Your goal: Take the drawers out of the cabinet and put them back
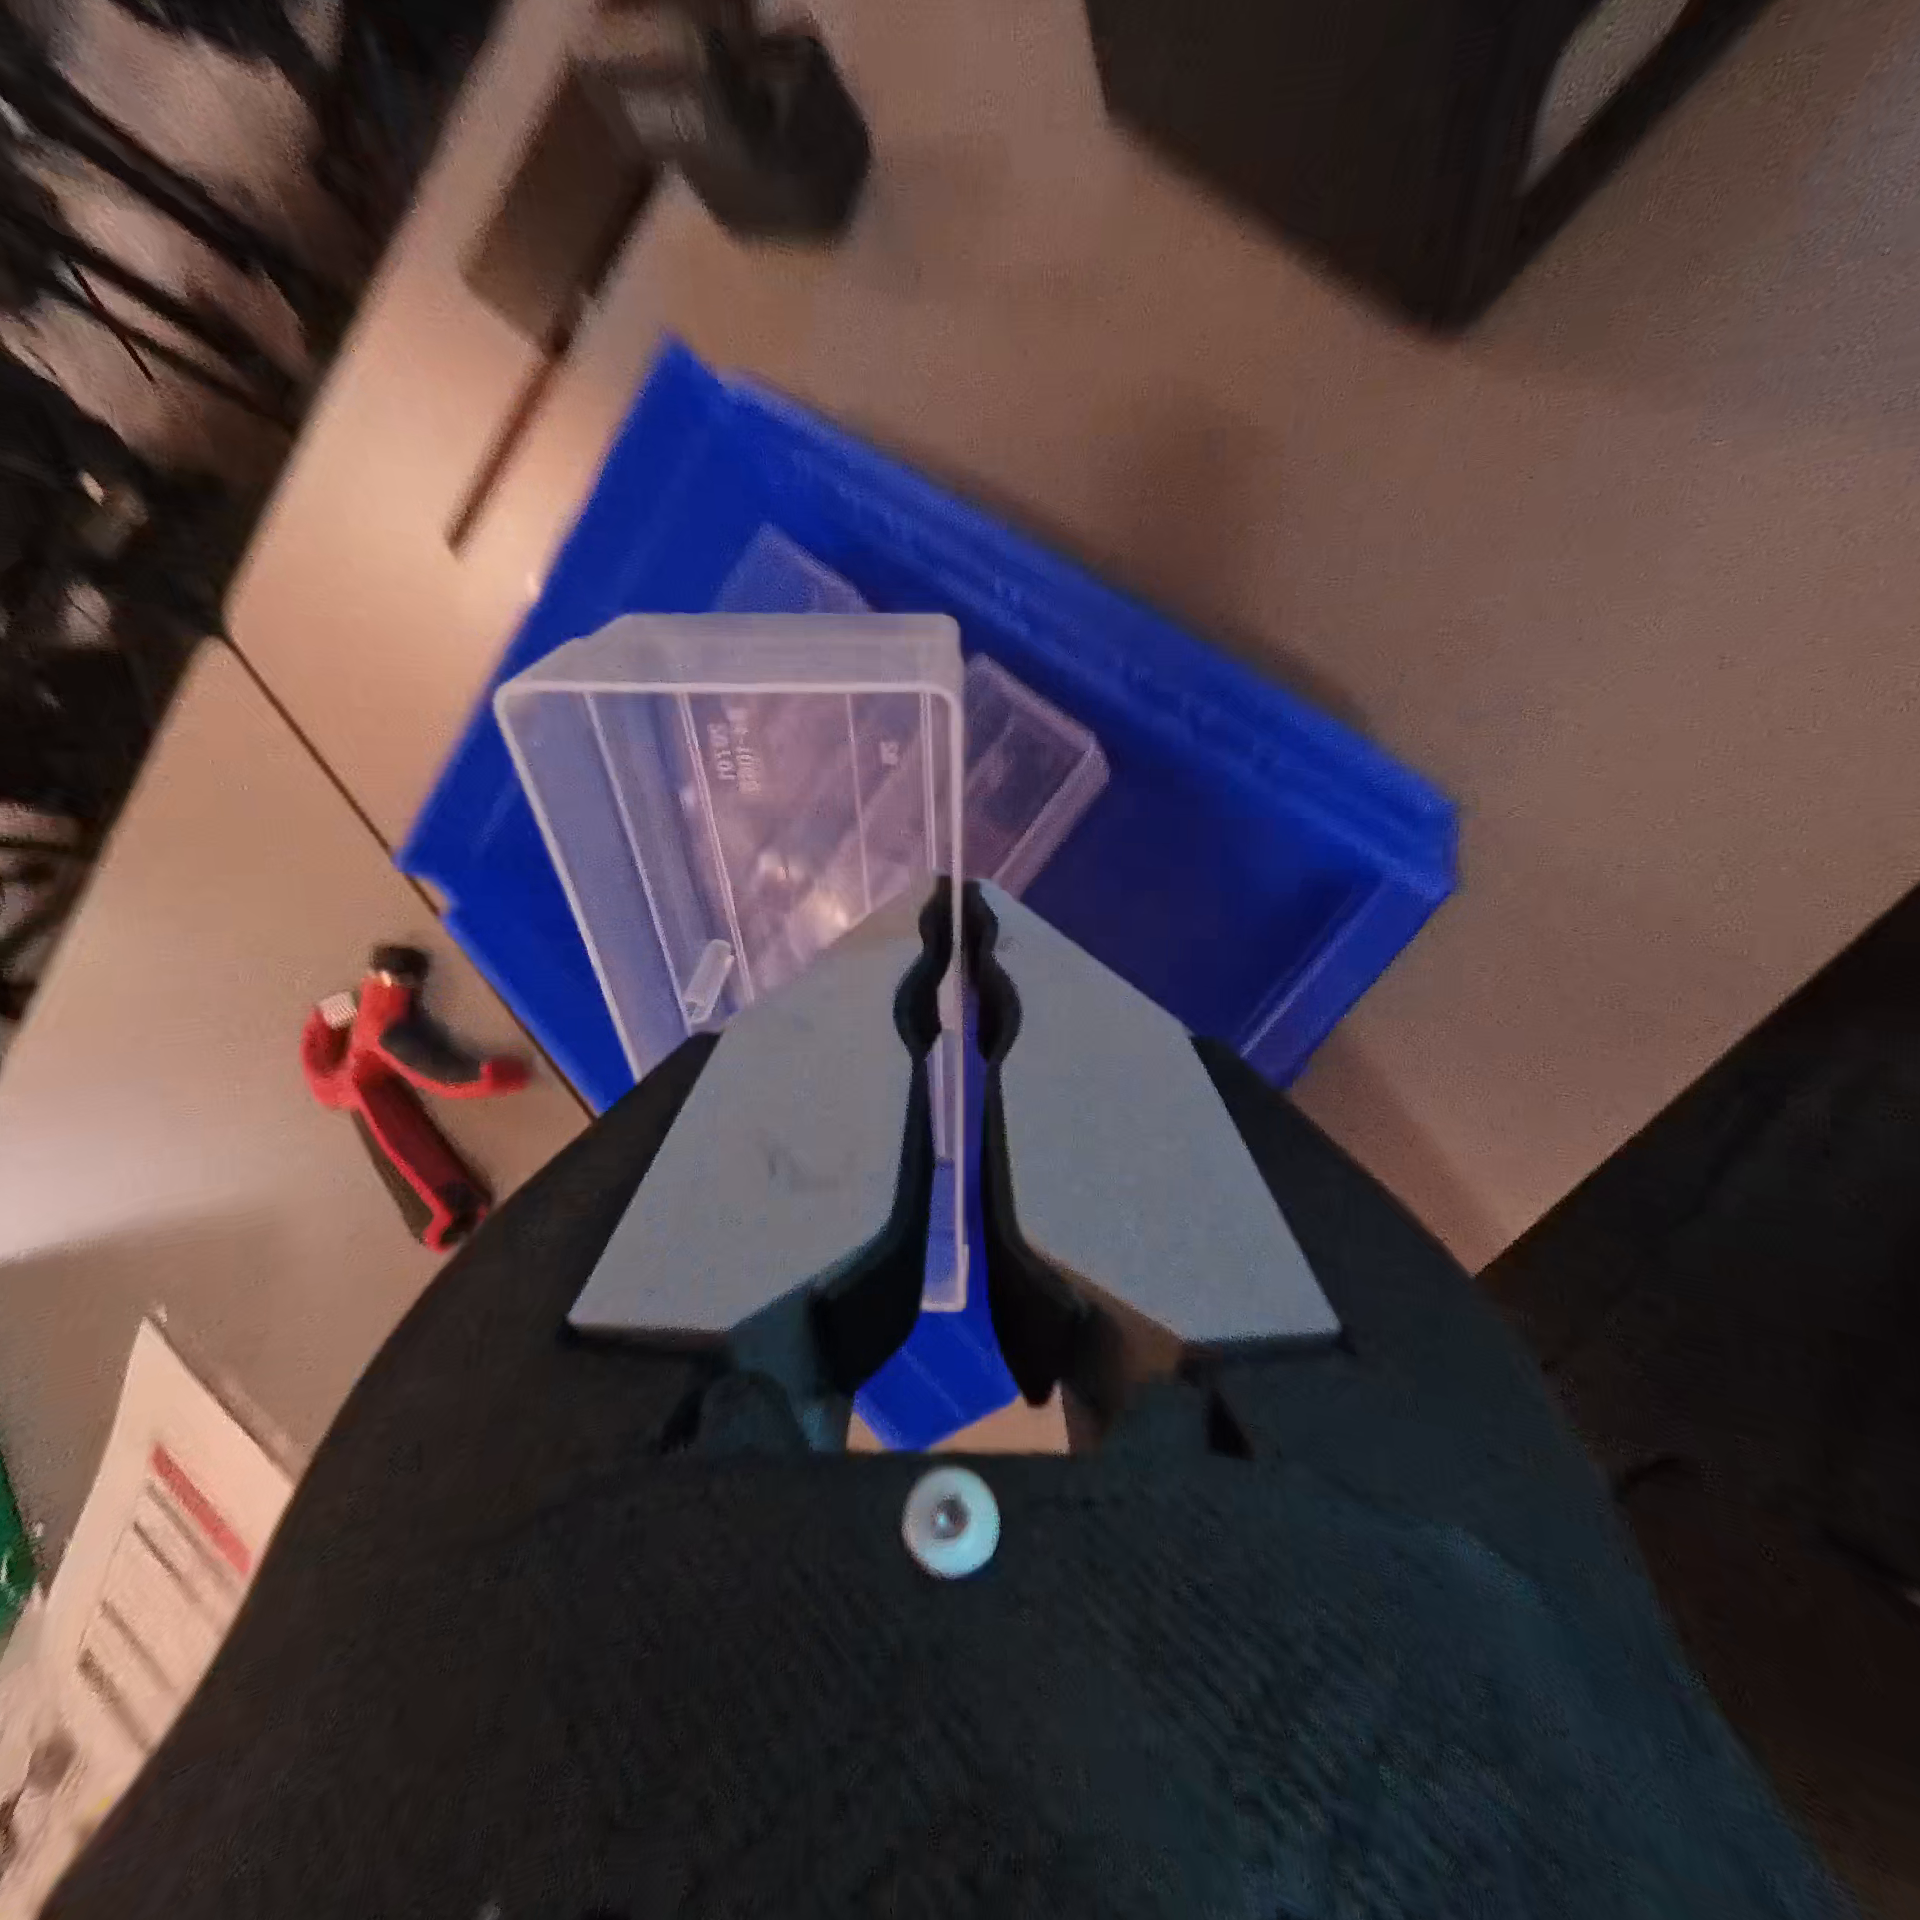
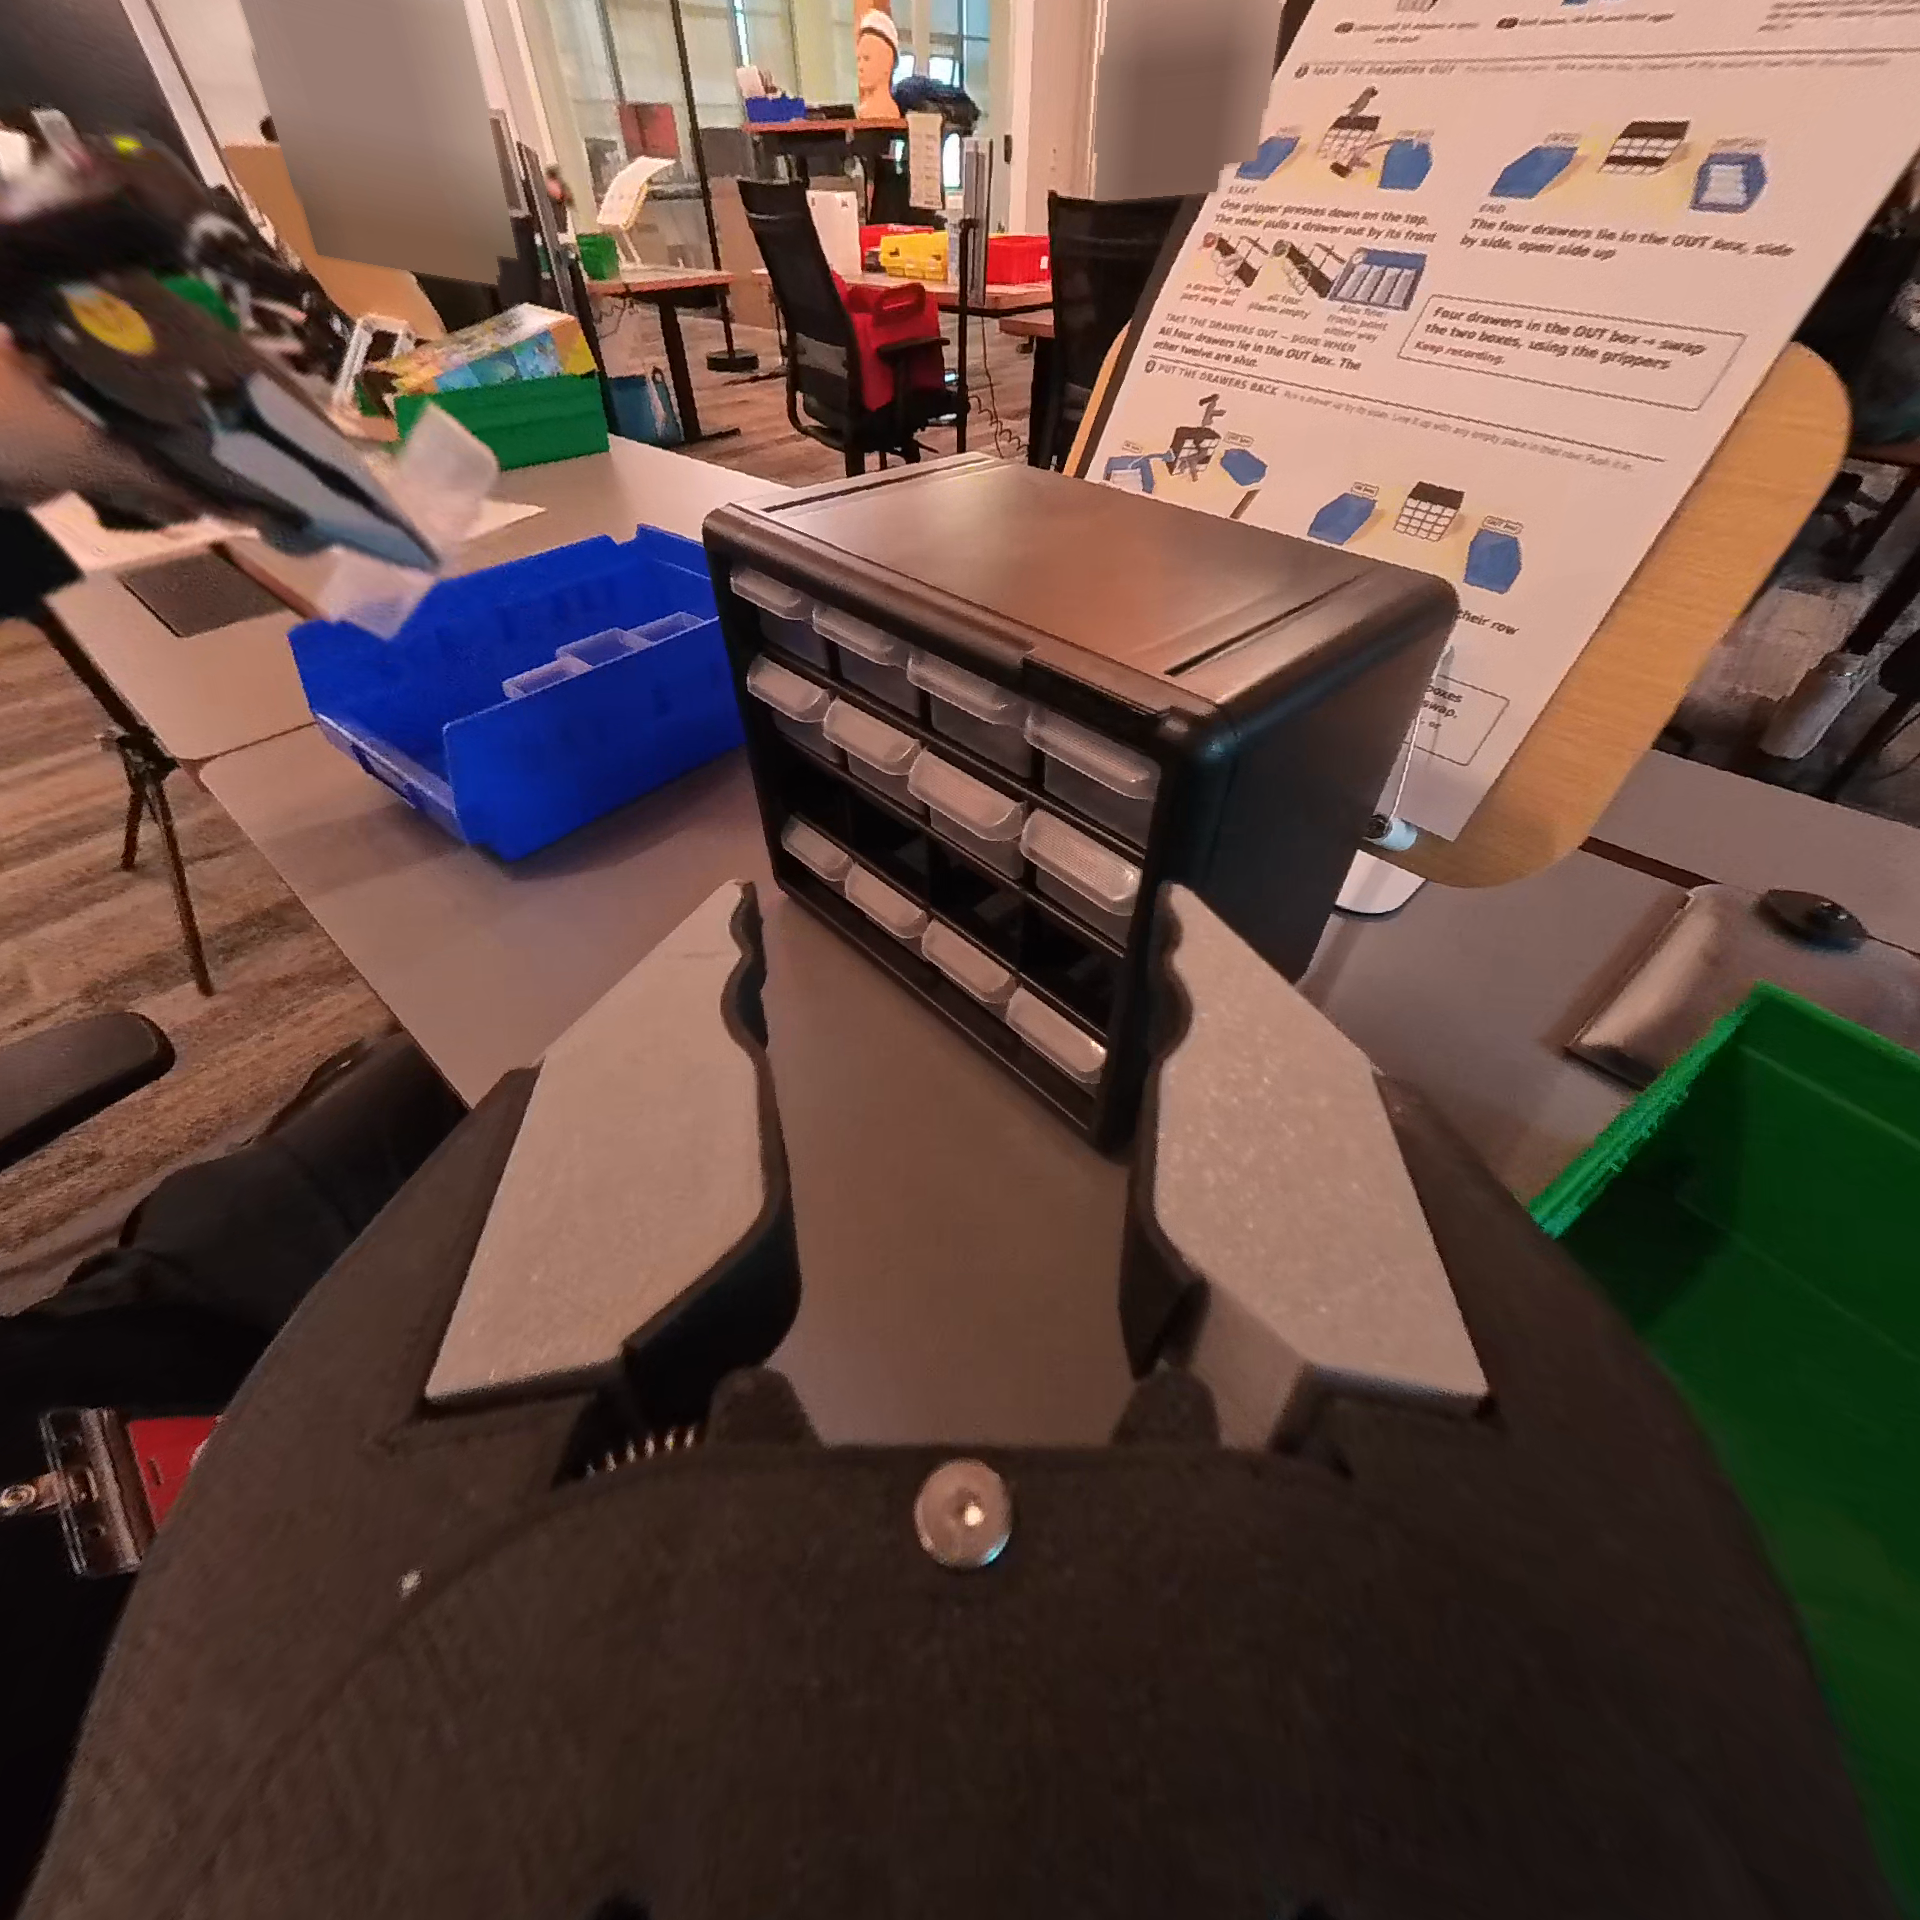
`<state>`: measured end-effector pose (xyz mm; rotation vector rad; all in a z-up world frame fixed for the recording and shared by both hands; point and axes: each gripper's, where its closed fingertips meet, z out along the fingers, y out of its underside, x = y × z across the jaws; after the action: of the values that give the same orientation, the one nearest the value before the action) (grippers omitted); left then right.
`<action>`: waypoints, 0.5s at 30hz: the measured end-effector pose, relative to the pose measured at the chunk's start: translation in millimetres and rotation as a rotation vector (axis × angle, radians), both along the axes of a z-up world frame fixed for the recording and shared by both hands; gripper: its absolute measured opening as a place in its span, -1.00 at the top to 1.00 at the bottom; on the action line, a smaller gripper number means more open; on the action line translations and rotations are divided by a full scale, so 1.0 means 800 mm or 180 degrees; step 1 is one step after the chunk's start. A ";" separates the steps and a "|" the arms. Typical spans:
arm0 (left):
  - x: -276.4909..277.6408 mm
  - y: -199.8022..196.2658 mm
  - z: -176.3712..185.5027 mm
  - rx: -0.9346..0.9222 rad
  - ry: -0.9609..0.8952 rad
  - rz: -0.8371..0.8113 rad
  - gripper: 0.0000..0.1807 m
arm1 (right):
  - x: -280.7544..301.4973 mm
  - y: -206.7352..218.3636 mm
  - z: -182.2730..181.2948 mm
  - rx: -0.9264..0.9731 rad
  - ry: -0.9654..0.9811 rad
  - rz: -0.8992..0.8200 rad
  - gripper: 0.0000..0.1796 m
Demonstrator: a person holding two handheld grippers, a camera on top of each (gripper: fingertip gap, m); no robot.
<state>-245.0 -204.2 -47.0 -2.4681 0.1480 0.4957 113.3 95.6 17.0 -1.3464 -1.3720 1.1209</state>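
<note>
Clear plastic drawer (image 1: 727, 800), pinched by left hand-held gripper (image 1: 951, 914), is best lowered level into blue plastic bin (image 1: 1195, 748); right hand-held gripper (image 2: 956, 956) is held spread.

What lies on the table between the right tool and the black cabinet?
Nothing: in the right wrist view, only bare grey table lies between the open right tool and the black cabinet.

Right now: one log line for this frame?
left gripper: shut on clear drawer | over blue bin | right gripper: open, empty | facing cabinet
</note>
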 end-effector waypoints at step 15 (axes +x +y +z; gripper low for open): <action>0.278 0.110 -0.035 -0.0044 -0.0279 -0.1720 1.00 | -0.038 -0.041 -0.013 0.0285 -0.0184 0.0205 0.21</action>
<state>-22.8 -116.1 -74.8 -2.3237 0.7563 0.1514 83.2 62.8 6.3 -1.2871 -1.4993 1.0573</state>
